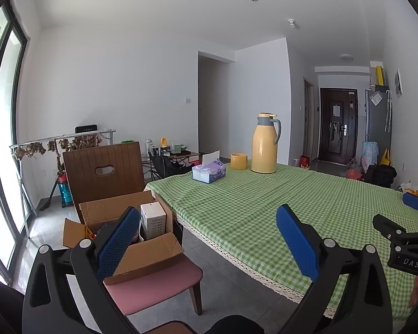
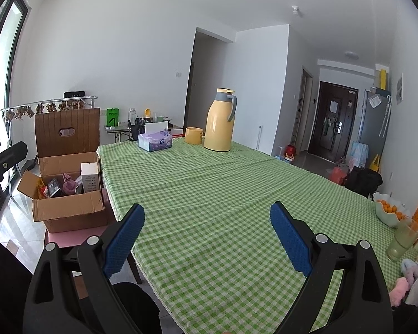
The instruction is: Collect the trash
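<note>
I see both grippers held above the near end of the worktop (image 2: 209, 183), which is covered in a green checked cloth. The left gripper (image 1: 209, 239) has its blue fingers (image 1: 298, 245) spread wide with nothing between them; the right gripper (image 2: 207, 236) is spread just as wide and is also empty.

Past the left finger of the left gripper sits an open cardboard box (image 1: 142, 239) on a chair with a pink seat (image 1: 153, 286), pushed just beside the worktop's left edge. A white carton (image 1: 153, 220) stands upright inside the box. From the right wrist camera the same box lies well to the left of the fingers, and I can make out small mixed items in it, too small to name.

Far ahead of both pairs of fingers, at the far end of the worktop, stand a yellow jug (image 2: 219, 121), a yellow cup (image 2: 193, 135) just left of it, and a tissue box (image 2: 155, 140) further left. To the right of the right fingers, near the worktop's edge, are a bowl of oranges (image 2: 388, 213) and a glass of pale drink (image 2: 402, 240).

I cannot pick out any loose trash on the cloth between the fingers.
</note>
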Motion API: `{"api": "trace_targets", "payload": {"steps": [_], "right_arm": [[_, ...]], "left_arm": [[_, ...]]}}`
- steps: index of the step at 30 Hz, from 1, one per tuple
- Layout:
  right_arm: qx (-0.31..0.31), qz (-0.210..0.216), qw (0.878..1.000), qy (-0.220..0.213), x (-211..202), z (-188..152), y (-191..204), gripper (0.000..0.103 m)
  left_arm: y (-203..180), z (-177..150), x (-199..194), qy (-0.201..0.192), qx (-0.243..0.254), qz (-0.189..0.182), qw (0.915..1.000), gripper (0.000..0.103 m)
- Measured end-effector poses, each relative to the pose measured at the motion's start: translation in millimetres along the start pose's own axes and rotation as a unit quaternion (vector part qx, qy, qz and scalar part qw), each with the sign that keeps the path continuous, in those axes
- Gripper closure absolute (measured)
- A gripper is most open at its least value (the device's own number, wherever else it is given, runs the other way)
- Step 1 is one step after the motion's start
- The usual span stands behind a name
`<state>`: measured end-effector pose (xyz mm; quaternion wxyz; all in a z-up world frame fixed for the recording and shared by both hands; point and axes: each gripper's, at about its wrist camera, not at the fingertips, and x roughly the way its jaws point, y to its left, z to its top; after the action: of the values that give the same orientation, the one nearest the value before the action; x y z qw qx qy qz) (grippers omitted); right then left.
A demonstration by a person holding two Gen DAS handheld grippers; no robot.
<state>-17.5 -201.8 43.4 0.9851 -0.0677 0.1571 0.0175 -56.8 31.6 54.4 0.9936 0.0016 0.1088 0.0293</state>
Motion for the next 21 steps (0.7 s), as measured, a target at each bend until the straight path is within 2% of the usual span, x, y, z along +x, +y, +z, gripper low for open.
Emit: {"api": "trace_targets", "payload": {"steps": [21], "right_arm": [[0.013,-0.003,1.000,0.001,-2.7,1.9,-5.8,0.015]], "left_arm": [[-4.0,-1.1,-1.7,-0.003,0.004,-0.005,1.0000,0.008]]}}
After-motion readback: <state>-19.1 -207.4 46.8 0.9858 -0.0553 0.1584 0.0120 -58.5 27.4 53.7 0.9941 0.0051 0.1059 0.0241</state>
